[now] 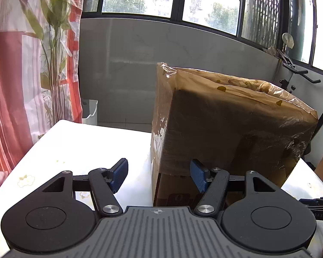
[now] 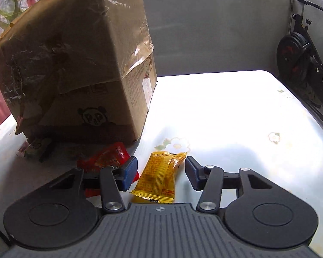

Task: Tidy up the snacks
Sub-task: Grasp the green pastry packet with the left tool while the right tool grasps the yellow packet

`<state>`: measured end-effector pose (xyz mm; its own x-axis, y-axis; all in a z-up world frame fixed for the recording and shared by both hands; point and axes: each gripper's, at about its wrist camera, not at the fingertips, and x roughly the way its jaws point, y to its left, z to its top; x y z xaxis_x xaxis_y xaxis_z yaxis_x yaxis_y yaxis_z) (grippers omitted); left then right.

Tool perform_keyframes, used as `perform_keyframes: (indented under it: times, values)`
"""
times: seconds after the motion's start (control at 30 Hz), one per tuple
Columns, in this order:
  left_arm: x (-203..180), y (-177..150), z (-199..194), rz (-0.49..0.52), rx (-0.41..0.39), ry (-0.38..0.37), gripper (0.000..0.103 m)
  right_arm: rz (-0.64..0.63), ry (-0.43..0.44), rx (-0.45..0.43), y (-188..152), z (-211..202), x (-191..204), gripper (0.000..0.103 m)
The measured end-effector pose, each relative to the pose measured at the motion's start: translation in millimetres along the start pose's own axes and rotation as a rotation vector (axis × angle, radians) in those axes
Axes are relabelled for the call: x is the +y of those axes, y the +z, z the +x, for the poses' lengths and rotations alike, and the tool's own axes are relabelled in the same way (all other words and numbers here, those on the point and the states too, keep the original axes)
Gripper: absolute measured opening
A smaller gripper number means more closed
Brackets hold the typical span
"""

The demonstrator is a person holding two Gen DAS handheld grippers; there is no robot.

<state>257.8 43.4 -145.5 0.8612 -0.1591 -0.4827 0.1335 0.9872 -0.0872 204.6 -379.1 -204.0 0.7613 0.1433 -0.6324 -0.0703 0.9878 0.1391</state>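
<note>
Your plastic-lined brown cardboard box (image 1: 226, 129) hides its inside. Red snack packet (image 2: 109, 158) half hidden behind your right gripper's finger (image 2: 129, 173). Small greenish packet (image 2: 37, 147) in shadow, unreadable.

The brown corrugated-cardboard box (image 2: 75, 64) wears crinkled glossy clear tape; the yellow snack packet (image 2: 159, 178) is shiny plastic film, on a smooth, glossy white floral table covering (image 2: 236, 111).

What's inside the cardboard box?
Only a clear plastic liner shows, draped over the rim of the cardboard box. Both views look at its walls from low down, so the contents, if any, are hidden.
</note>
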Motion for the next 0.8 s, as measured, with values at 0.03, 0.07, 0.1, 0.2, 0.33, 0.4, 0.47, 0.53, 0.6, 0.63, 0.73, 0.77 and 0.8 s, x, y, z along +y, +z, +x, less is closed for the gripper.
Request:
perform_keyframes:
  times: [0.03,0.07,0.1,0.2,0.33,0.4,0.47,0.53,0.6,0.63,0.73,0.77,0.8]
  values:
    - [0,-1,1,-0.002,0.005,0.001,0.066,-0.003,-0.003,0.007,-1,2,1,0.051]
    - [1,-3,3,-0.004,0.01,0.001,0.066,-0.009,-0.012,0.018,-1,4,3,0.051]
    - [1,-4,4,-0.005,0.016,0.0,0.066,-0.02,-0.022,0.019,-2,5,4,0.051]
    - [1,-11,9,-0.007,0.041,-0.003,0.066,-0.054,-0.054,0.016,-4,5,9,0.038]
    - [1,-22,16,-0.009,0.085,-0.01,0.066,-0.036,-0.055,0.01,-7,-1,9,0.034]
    - [0,-28,20,-0.004,0.11,-0.017,0.066,-0.017,-0.058,-0.011,-4,-6,10,0.034]
    - [-3,-35,24,0.004,0.134,-0.023,0.066,0.005,-0.038,-0.06,-3,-17,11,0.034]
    - [-6,-41,28,0.011,0.153,-0.038,0.066,0.025,-0.002,-0.099,-2,-25,14,0.034]
    - [-10,-45,32,0.017,0.173,-0.055,0.066,0.012,0.06,-0.116,-1,-30,27,0.034]
    - [-14,-48,34,0.022,0.183,-0.062,0.066,-0.001,0.081,-0.115,-2,-30,32,0.034]
    - [-24,-53,42,0.041,0.207,-0.087,0.066,-0.073,0.126,-0.106,-7,-25,53,0.034]
    - [-28,-54,45,0.047,0.214,-0.093,0.066,-0.081,0.134,-0.104,-9,-21,56,0.034]
    - [-34,-56,49,0.057,0.222,-0.103,0.066,-0.081,0.138,-0.104,-11,-19,59,0.034]
